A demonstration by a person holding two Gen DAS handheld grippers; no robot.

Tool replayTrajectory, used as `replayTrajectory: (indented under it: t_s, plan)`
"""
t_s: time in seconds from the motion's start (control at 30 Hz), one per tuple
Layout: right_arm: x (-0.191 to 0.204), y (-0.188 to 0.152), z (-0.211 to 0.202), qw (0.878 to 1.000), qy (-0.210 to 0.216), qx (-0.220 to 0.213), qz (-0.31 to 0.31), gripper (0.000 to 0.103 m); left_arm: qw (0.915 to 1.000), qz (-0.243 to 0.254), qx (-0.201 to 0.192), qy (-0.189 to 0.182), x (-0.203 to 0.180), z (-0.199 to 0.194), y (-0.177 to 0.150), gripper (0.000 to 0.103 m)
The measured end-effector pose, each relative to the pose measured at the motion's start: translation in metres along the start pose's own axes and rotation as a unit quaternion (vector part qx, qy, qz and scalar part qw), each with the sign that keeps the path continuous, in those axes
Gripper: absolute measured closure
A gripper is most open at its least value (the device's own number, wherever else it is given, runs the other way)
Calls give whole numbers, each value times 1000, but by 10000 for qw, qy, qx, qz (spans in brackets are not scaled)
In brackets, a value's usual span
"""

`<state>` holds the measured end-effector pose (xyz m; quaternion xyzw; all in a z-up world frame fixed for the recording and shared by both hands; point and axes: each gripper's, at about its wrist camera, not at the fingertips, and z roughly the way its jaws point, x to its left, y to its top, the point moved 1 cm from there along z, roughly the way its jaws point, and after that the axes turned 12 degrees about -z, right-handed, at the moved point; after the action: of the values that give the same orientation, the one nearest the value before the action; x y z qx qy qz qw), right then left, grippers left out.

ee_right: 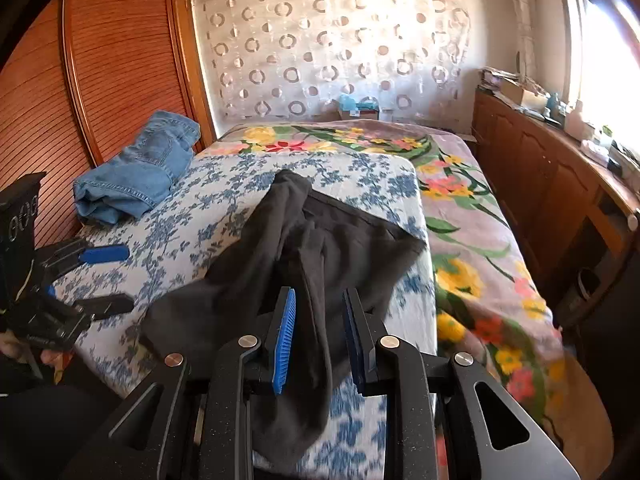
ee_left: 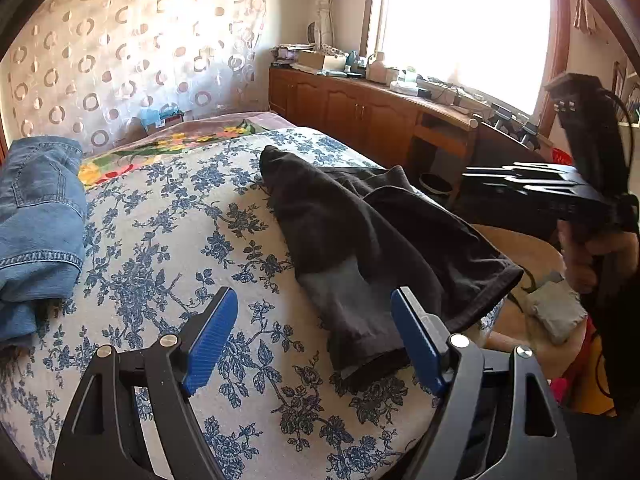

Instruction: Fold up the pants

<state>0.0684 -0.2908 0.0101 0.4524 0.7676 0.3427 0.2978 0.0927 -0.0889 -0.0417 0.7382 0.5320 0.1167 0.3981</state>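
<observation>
Dark grey pants (ee_left: 360, 224) lie crumpled on the blue floral bedspread (ee_left: 168, 240), one leg end toward me. My left gripper (ee_left: 316, 336) is open, its blue pads wide apart just above the bedspread, with the leg end by the right pad (ee_left: 416, 340). In the right wrist view the pants (ee_right: 304, 248) spread across the bed, and my right gripper (ee_right: 320, 336) stands partly open with a fold of the dark cloth running between its blue pads. The pads are not pressed on it. The left gripper (ee_right: 104, 276) shows open at the left edge there.
Crumpled blue jeans (ee_left: 40, 216) lie at the bed's far left (ee_right: 136, 172). A flowered blanket (ee_right: 460, 208) covers the right side of the bed. A wooden cabinet (ee_left: 360, 112) with clutter runs under the window. A wooden wardrobe (ee_right: 100, 60) stands left of the bed.
</observation>
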Motion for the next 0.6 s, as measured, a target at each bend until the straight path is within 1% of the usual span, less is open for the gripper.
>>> replayTrajectory:
  t_s: [0.13, 0.23, 0.37, 0.43, 0.6]
  plan:
    - [-2, 15, 29, 9998, 78, 93, -125, 78, 9999, 53, 69, 86, -1, 8, 3, 23]
    - [2, 26, 54, 9992, 172, 217, -274, 78, 9997, 38, 225, 117, 1, 20, 3, 23]
    - [9, 35, 90, 9963, 417, 592, -466, 78, 9984, 96, 475, 278, 4, 37, -5, 23]
    - [8, 37, 106, 9942, 404, 800, -593, 78, 9980, 105, 556, 296, 6, 41, -10, 23]
    - [0, 52, 132, 9918, 444, 1057, -570, 78, 9977, 0, 611, 278, 10, 43, -13, 23]
